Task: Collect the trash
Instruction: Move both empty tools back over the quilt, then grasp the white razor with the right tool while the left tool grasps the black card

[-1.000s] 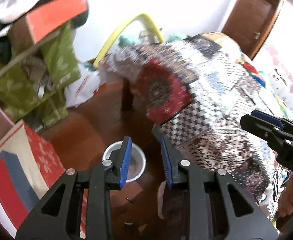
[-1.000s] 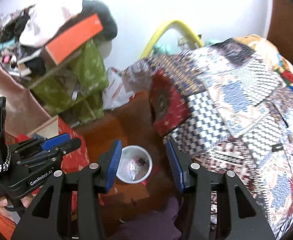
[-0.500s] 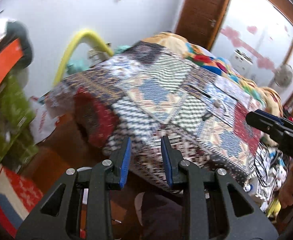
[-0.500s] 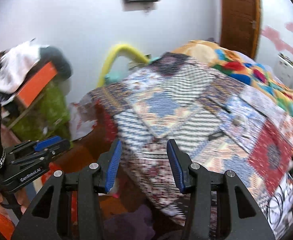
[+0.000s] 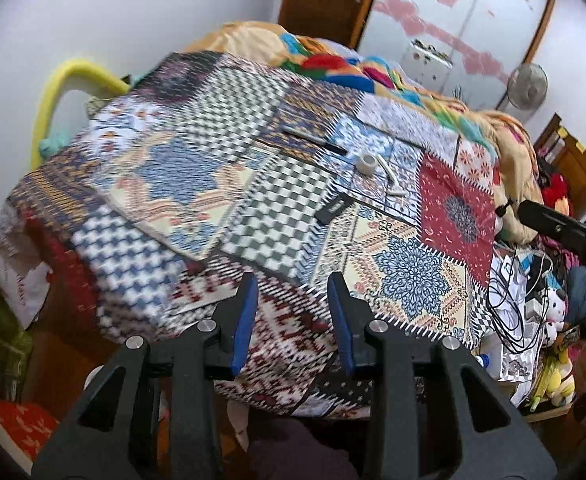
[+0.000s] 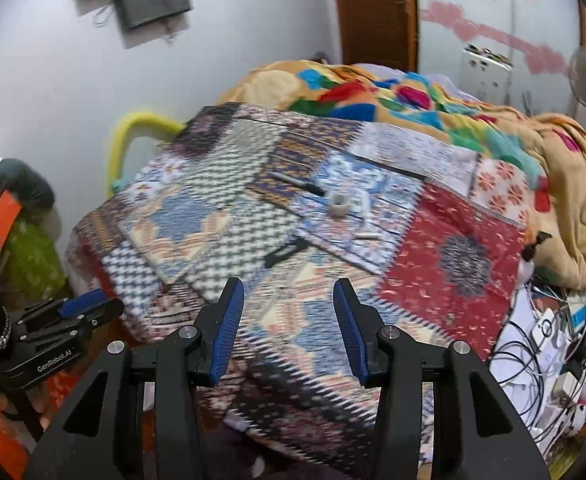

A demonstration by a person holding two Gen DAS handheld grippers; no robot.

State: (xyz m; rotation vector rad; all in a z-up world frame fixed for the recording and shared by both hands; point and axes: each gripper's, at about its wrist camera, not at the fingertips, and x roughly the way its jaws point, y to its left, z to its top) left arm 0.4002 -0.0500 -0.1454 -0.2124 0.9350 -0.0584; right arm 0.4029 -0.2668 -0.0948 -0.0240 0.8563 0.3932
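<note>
Trash on the bed: a small white tape roll (image 5: 367, 164) sits on the patchwork quilt (image 5: 229, 184), with a black pen (image 5: 315, 141) just behind it, two short white sticks (image 5: 393, 184) beside it and a flat black scrap (image 5: 333, 210) nearer me. My left gripper (image 5: 291, 320) hangs over the quilt's near edge, jaws wide apart, nothing between them. My right gripper (image 6: 289, 328) is spread wide too, empty, the roll (image 6: 340, 202) well ahead. Cables (image 6: 541, 332) tangle off to the right.

Black grippers (image 5: 292, 320), blue finger pads (image 6: 227, 330)
</note>
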